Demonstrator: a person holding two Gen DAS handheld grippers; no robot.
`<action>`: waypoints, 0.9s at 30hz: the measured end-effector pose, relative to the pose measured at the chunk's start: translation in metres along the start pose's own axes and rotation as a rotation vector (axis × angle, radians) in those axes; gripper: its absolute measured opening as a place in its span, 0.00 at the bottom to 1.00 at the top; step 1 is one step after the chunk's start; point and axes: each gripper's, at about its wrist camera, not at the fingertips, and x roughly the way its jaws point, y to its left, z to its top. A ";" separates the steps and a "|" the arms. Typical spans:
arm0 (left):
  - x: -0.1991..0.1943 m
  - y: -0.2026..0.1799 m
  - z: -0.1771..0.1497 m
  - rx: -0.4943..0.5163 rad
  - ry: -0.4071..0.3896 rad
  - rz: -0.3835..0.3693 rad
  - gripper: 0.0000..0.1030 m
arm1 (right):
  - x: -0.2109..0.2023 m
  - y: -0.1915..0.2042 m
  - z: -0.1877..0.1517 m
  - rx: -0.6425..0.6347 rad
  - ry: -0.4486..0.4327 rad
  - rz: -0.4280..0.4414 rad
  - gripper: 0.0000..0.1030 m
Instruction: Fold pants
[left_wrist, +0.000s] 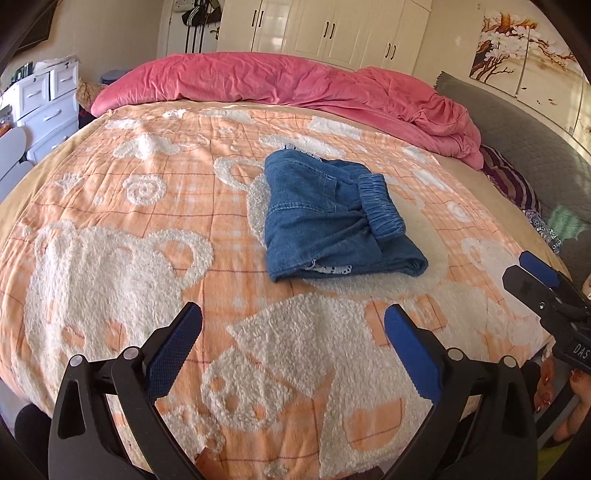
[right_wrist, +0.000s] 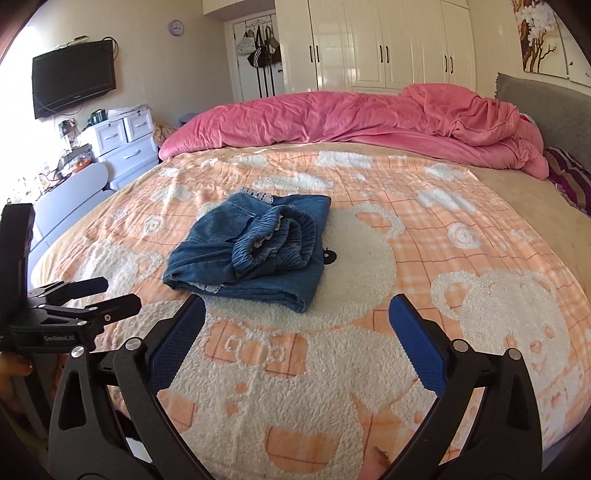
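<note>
The pants (left_wrist: 332, 218) are blue denim with pale topstitching, folded into a thick, roughly square bundle; the gathered elastic waistband (left_wrist: 380, 206) lies crumpled on top, and a strip of white patterned lining shows at the near folded edge. They lie on the bed, on a fleecy blanket (left_wrist: 155, 184) of orange check with raised, curly white bear and teacup shapes.

In the left wrist view the bundle sits ahead of the left gripper (left_wrist: 293, 319), slightly toward its right finger, clear of both tips. In the right wrist view the pants (right_wrist: 251, 251) lie ahead of the right gripper (right_wrist: 297, 312), toward its left finger, with the nearest corner just beyond the gap. Both pairs of fingers are spread wide and hold nothing; each is black plastic with a blue textured pad.

The right gripper (left_wrist: 543, 291) shows at the right edge of the left view, with the letters "DAS" on it. The left gripper (right_wrist: 85, 299) shows at the left of the right view, bearing a small white label too blurred to read surely.

Beyond the pants a rumpled pink duvet (right_wrist: 351, 114) runs across the far side of the bed, before glossy cream wardrobe doors (right_wrist: 388, 44).
</note>
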 end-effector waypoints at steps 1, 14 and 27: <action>-0.001 0.000 -0.001 -0.003 0.000 -0.004 0.96 | -0.001 0.000 -0.001 0.002 -0.004 -0.001 0.91; -0.008 -0.007 -0.021 0.002 -0.023 -0.015 0.96 | -0.010 0.005 -0.021 0.025 0.003 0.007 0.91; -0.007 -0.004 -0.035 0.012 -0.023 -0.012 0.96 | -0.006 0.005 -0.038 -0.002 0.025 -0.032 0.91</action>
